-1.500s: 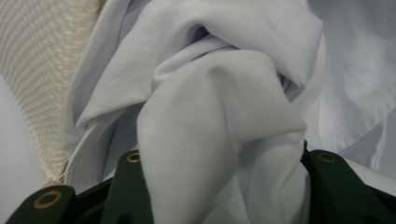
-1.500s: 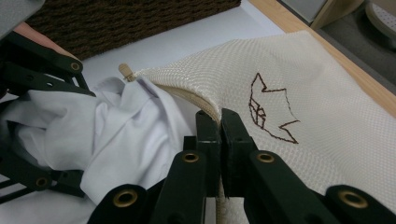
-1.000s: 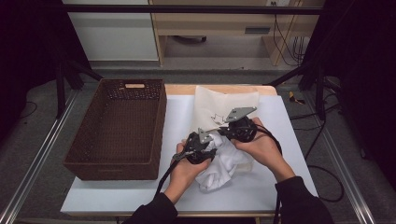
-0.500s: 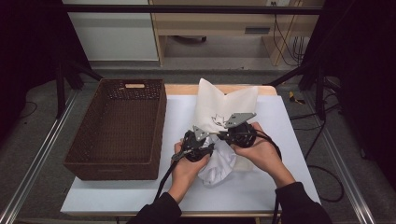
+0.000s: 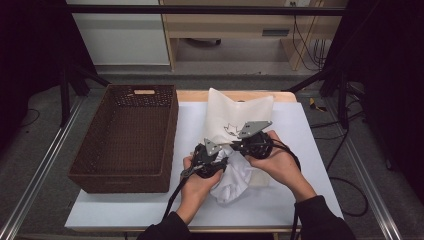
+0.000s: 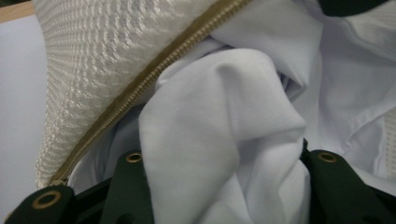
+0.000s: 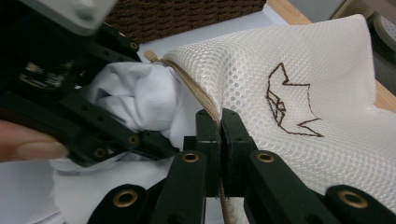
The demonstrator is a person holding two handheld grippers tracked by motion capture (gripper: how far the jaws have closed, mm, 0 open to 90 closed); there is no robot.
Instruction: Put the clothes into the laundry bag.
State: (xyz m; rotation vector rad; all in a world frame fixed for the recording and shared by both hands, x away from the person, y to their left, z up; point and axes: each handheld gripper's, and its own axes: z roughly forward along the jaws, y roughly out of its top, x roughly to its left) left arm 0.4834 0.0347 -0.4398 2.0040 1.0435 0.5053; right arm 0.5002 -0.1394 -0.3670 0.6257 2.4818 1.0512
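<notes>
the right gripper point(image 7: 220, 135) has its jaws pressed together on the zipper edge point(image 7: 196, 91) of the mesh bag point(image 7: 303, 93), holding the mouth up. the left gripper point(image 6: 224, 168) stands partly spread, pinching a thick fold of the white cloth point(image 6: 233, 130) at the bag's opening. bag and cloth lie mid tabletop point(image 5: 310, 130), just right of the wicker basket point(image 5: 125, 140), both grippers close together above them.

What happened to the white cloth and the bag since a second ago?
The mesh bag was lifted up off the table, and more of the white cloth went into its mouth. The left gripper kept hold of the cloth, the right gripper the zipper edge. The basket stayed put.
</notes>
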